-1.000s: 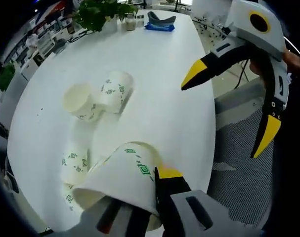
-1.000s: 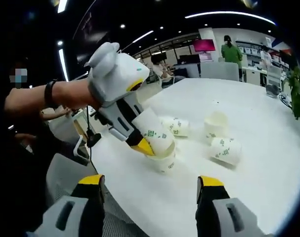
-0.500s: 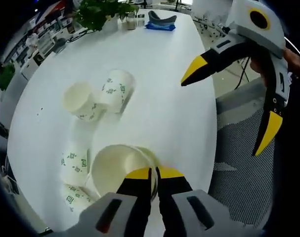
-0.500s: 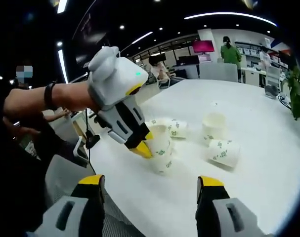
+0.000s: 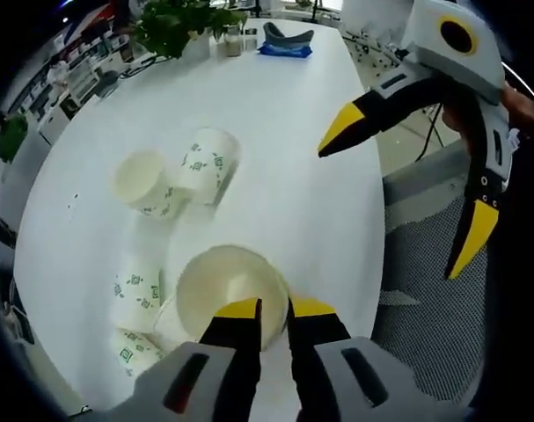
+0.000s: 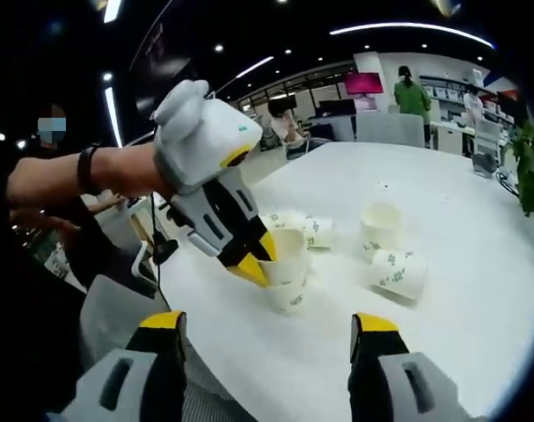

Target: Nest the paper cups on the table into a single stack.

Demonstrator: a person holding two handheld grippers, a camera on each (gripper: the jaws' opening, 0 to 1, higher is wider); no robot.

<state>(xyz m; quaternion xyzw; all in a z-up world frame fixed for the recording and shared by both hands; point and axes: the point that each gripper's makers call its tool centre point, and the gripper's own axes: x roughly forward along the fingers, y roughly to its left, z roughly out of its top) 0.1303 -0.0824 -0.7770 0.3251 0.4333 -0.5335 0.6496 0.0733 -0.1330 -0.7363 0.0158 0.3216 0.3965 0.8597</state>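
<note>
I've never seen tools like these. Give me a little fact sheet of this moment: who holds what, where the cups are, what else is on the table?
Left gripper: pinching the rim of an upright cup seated in another cup
Right gripper: jaws wide apart, holding nothing, above the table edge
Loose cups: two lying on their sides mid-table, two more on their sides beside the stack
Table: white, oval
Far end: potted plant, blue cloth
Beside table: mesh chair

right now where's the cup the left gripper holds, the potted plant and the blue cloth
held cup [image 5: 215, 286]: left gripper view, on its inner wall
potted plant [image 5: 171, 21]: left gripper view, on its leaves
blue cloth [image 5: 284, 49]: left gripper view, on its front edge
</note>
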